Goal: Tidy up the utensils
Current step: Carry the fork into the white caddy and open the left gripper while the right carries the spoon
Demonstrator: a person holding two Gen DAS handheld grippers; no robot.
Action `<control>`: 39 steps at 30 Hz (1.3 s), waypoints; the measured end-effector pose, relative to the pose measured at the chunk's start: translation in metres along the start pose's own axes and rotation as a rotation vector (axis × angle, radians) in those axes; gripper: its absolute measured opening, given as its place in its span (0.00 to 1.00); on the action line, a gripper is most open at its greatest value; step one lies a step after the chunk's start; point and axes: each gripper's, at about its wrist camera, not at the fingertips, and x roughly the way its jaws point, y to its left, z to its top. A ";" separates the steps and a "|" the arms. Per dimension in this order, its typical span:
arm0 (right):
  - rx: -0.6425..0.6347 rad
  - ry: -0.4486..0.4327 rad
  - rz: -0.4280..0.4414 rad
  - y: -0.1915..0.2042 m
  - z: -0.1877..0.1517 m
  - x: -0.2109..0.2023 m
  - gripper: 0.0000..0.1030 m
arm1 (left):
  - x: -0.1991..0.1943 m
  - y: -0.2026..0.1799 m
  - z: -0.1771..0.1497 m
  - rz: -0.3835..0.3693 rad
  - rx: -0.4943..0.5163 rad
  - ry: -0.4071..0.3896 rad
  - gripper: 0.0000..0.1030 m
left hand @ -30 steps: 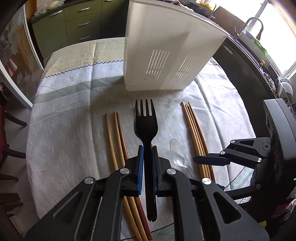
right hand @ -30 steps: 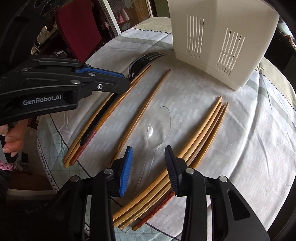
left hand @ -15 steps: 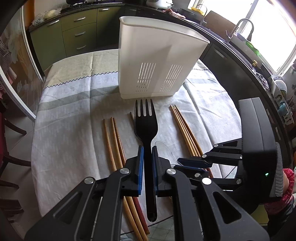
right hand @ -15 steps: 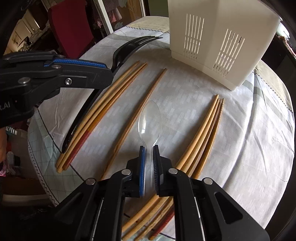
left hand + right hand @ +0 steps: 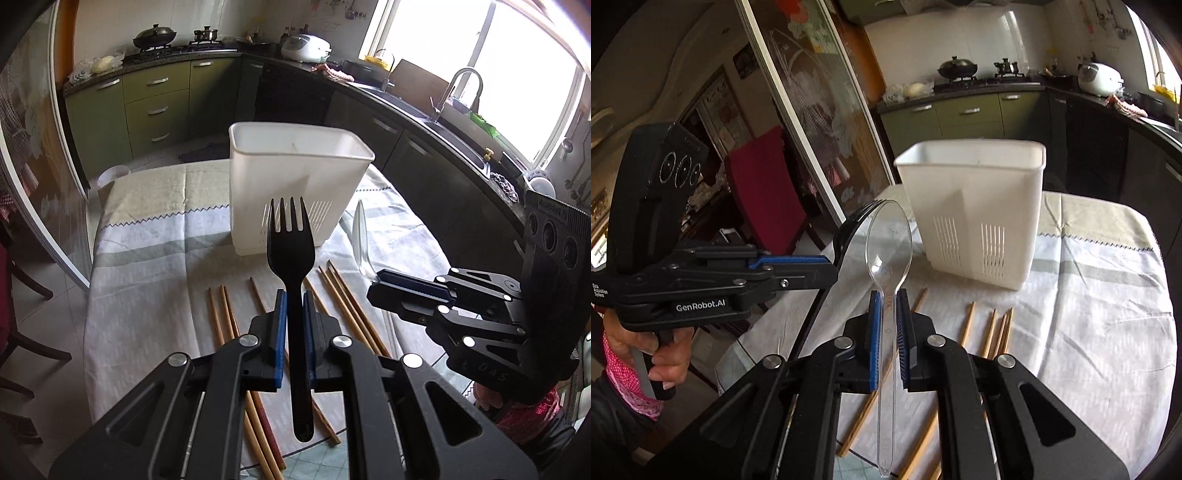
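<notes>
While the left wrist view looks down over the surface [image 5: 147,266], the left claw [image 5: 291,325] sits at the bottom centre of the frame, clamped narrow on the neck of a black plastic fork [image 5: 290,251]. The tines stand up against the near wall of the white caddy [image 5: 258,177] in the middle of the frame. The fork looks light and fairly stiff, so the grip just below its head should keep it from swinging; a smooth handle may still slip if the pads loosen. Bamboo chopsticks [image 5: 347,302] lie on the cloth below, thin, rigid and prone to rolling, best pinched near the middle. At the right edge the right claw [image 5: 384,291] holds the clear spoon [image 5: 360,240], seen edge-on.

In the right wrist view, the right claw [image 5: 886,325] at bottom centre has just been closing and now pinches the clear spoon [image 5: 888,243] on its thin handle, bowl up at frame centre, clear of the surface [image 5: 1089,314]. Clear plastic of this kind is likely brittle and slick, so a firm hold low on the neck suits it better than a hard squeeze. The caddy [image 5: 975,206] stands upper right, open top facing up. At the left of the frame the left claw [image 5: 827,269] carries the fork [image 5: 849,229], beside the spoon. More chopsticks [image 5: 993,332] lie on the cloth.
</notes>
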 end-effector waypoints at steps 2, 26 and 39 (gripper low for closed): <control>-0.002 -0.063 -0.002 0.000 0.012 -0.012 0.09 | -0.012 -0.005 0.012 -0.011 0.009 -0.049 0.08; -0.006 -0.388 -0.103 -0.034 0.079 -0.079 0.09 | 0.049 -0.001 0.128 0.154 0.075 -0.586 0.08; -0.054 -0.522 -0.236 -0.039 0.157 -0.034 0.09 | 0.069 0.008 0.098 0.162 0.098 -0.513 0.09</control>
